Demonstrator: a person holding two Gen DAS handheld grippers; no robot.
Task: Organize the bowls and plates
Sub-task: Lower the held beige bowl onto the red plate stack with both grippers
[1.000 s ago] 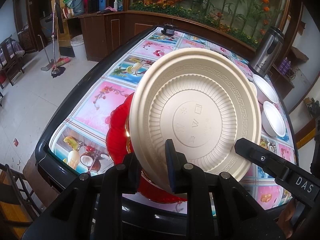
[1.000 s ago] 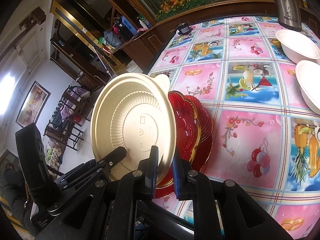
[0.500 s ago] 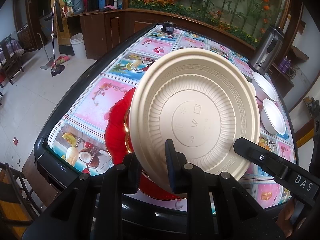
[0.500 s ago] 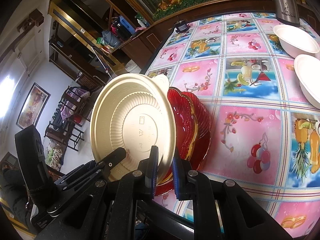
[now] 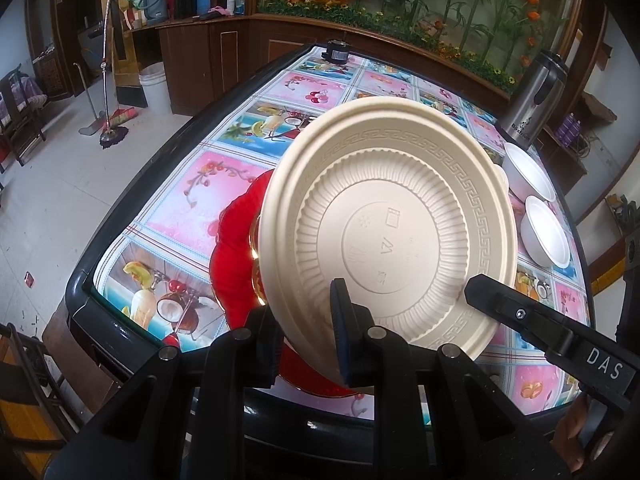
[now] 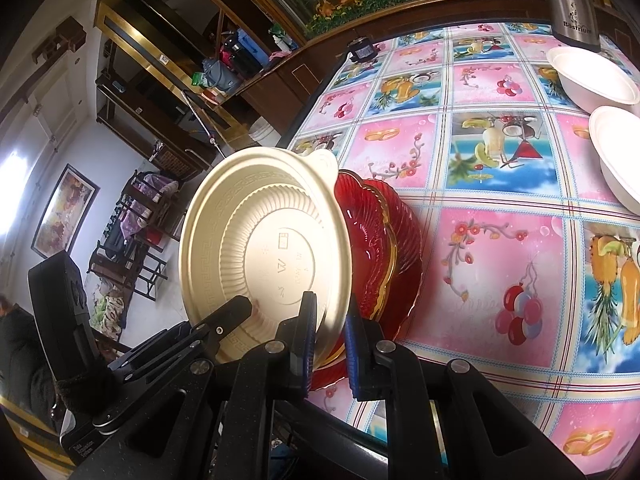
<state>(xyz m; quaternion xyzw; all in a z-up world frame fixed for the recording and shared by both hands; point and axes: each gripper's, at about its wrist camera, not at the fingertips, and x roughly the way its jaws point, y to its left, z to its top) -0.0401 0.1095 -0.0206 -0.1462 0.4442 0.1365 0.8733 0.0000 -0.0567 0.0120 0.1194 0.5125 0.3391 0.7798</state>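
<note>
Left wrist view: left hand-held gripper (image 5: 306,328), lower centre of the frame, jaws narrow, clamped on the rim of a cream plate (image 5: 392,236) held tilted with its underside to the camera. Red plates (image 5: 236,248) behind it at centre left, above the table (image 5: 224,184) with its fruit-print cloth. Two white bowls (image 5: 536,208), side by side, at right; steel flask (image 5: 536,96) at upper right.

Right wrist view: right hand-held gripper (image 6: 328,340), lower centre, jaws narrow, pinching the same cream plate's rim. Red plates directly behind, centre frame.
</note>
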